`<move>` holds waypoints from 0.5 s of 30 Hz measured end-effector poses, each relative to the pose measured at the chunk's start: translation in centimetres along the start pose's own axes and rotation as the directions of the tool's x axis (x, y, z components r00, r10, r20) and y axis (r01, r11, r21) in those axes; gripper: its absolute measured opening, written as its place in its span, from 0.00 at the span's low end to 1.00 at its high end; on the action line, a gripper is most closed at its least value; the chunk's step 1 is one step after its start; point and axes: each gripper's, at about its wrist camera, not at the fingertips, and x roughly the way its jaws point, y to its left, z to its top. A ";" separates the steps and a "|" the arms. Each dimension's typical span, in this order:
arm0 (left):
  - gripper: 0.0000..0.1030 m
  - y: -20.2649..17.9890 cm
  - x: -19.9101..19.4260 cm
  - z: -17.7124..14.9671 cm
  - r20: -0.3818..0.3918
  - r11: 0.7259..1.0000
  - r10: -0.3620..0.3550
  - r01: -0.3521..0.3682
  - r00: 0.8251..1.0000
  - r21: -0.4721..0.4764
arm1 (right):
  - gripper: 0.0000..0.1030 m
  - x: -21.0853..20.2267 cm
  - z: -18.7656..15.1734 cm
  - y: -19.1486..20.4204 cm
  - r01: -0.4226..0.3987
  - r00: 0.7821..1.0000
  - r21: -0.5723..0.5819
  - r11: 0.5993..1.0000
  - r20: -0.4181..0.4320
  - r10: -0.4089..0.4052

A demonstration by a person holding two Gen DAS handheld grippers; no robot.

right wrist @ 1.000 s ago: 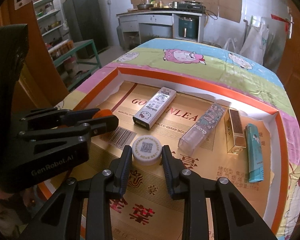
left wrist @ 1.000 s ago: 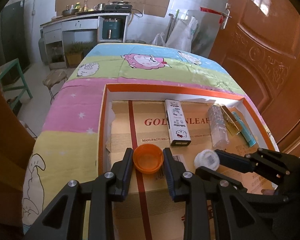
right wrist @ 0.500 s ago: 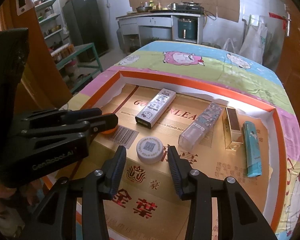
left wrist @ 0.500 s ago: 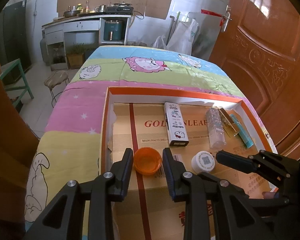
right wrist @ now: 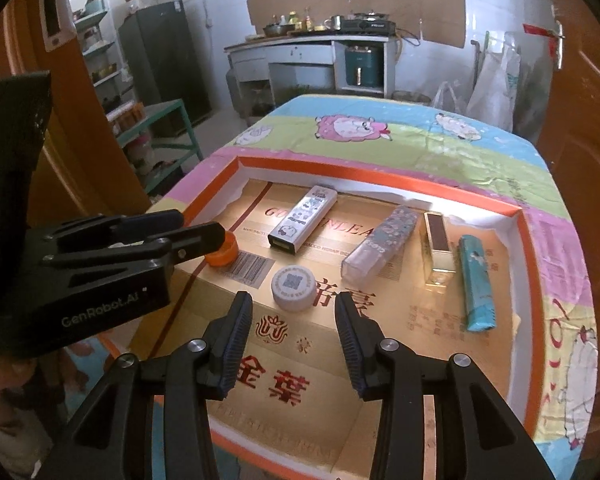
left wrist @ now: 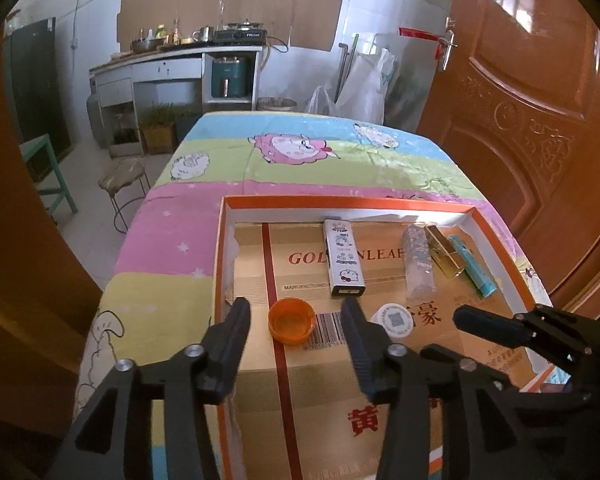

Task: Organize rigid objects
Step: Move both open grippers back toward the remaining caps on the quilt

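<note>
An orange cap [left wrist: 291, 320] and a white round lid [left wrist: 394, 320] lie on the cardboard floor of an orange-rimmed tray [left wrist: 340, 202]. Behind them lie a white cartoon box [left wrist: 343, 256], a clear patterned tube [left wrist: 418, 265], a gold box [left wrist: 444, 256] and a teal tube [left wrist: 471, 265]. My left gripper [left wrist: 296, 312] is open and empty, with the orange cap between its fingertips. My right gripper [right wrist: 294, 308] is open and empty, just short of the white lid [right wrist: 294, 287]. The orange cap [right wrist: 222, 254] is partly hidden behind the left gripper in the right wrist view.
The tray sits on a table with a colourful cartoon cloth [left wrist: 300, 152]. A brown door [left wrist: 540, 120] stands at the right. A stool [left wrist: 122, 176] and a green frame [left wrist: 48, 172] stand left of the table. A kitchen counter [left wrist: 172, 64] is at the back.
Both grippers have opened, let go of the orange cap and the white lid, and drawn back and up from them. The cap and lid stay on the tray floor.
</note>
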 end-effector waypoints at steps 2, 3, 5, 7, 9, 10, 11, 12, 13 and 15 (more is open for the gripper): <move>0.52 -0.2 -0.8 -0.1 0.015 1.000 0.005 -0.006 1.000 0.010 | 0.43 -0.9 -0.3 0.0 0.006 1.000 0.006 1.000 0.011 -0.006; 0.52 -0.2 -1.3 -0.2 0.025 1.000 0.006 -0.006 1.000 0.015 | 0.43 -1.4 -0.4 0.0 0.009 1.000 0.009 1.000 0.017 -0.009; 0.53 -0.4 -2.4 -0.4 0.041 1.000 0.008 -0.009 0.999 0.021 | 0.43 -2.5 -0.8 -0.1 0.016 1.000 0.019 1.000 0.027 -0.016; 0.53 -0.6 -3.5 -0.5 0.055 1.000 0.010 -0.012 0.998 0.027 | 0.43 -3.5 -1.3 -0.1 0.021 0.999 0.030 0.999 0.034 -0.022; 0.53 -0.8 -4.5 -0.7 0.066 0.999 0.013 -0.015 0.998 0.032 | 0.43 -4.6 -1.8 -0.1 0.027 0.999 0.041 0.999 0.042 -0.029; 0.53 -0.9 -5.1 -0.9 0.067 0.999 0.014 -0.017 0.998 0.038 | 0.43 -5.0 -1.9 -0.1 0.029 0.999 0.044 0.999 0.045 -0.031; 0.53 -1.1 -5.3 -0.9 0.066 0.999 0.015 -0.018 0.998 0.043 | 0.43 -5.7 -2.3 0.0 0.032 0.998 0.048 0.998 0.051 -0.034; 0.53 -1.3 -5.9 -1.2 0.066 0.998 0.017 -0.020 0.998 0.051 | 0.43 -6.2 -2.5 0.0 0.035 0.998 0.051 0.998 0.056 -0.038; 0.53 -1.5 -6.3 -1.3 0.066 0.998 0.016 -0.019 0.998 0.056 | 0.43 -6.7 -2.7 0.1 0.038 0.997 0.053 0.998 0.060 -0.042; 0.53 -1.8 -7.0 -1.7 0.065 0.998 0.010 -0.014 0.998 0.062 | 0.43 -7.6 -3.1 0.4 0.047 0.996 0.054 0.997 0.069 -0.051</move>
